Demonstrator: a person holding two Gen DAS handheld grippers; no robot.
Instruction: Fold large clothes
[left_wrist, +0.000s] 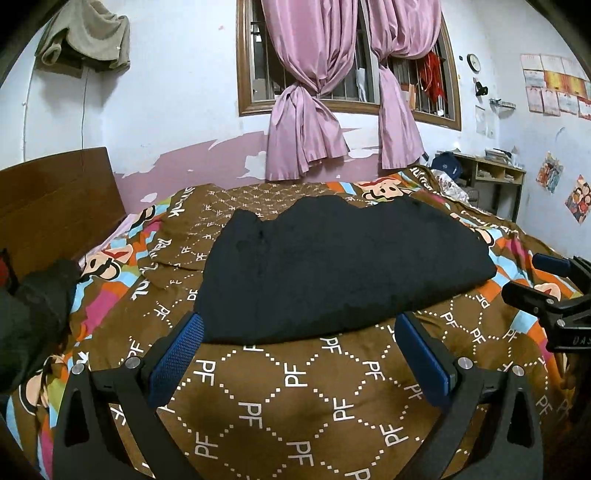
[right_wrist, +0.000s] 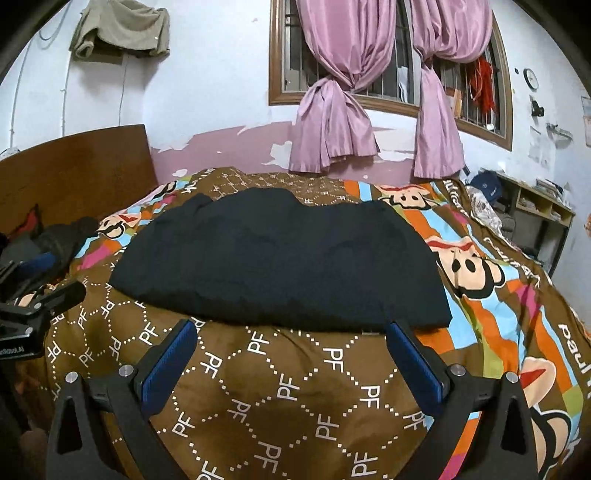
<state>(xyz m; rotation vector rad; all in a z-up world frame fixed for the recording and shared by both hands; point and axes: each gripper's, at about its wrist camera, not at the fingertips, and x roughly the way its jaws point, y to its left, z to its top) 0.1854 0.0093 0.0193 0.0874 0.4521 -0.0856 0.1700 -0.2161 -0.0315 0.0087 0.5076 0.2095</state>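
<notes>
Both grippers sit spread wide with nothing in them: left gripper (left_wrist: 299, 325), right gripper (right_wrist: 291, 332). Bare brown bedspread (right_wrist: 280, 398) lies between the fingers. Just past the fingertips runs the near edge of the folded black garment (left_wrist: 332, 262), with pink curtains (left_wrist: 306, 122) beyond.

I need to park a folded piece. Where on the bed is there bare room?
Free: the brown PF-print bedspread between both open grippers and the black garment's near edge, and the striped strip to its right. Crowded: the headboard side, where dark clothes are piled.
</notes>
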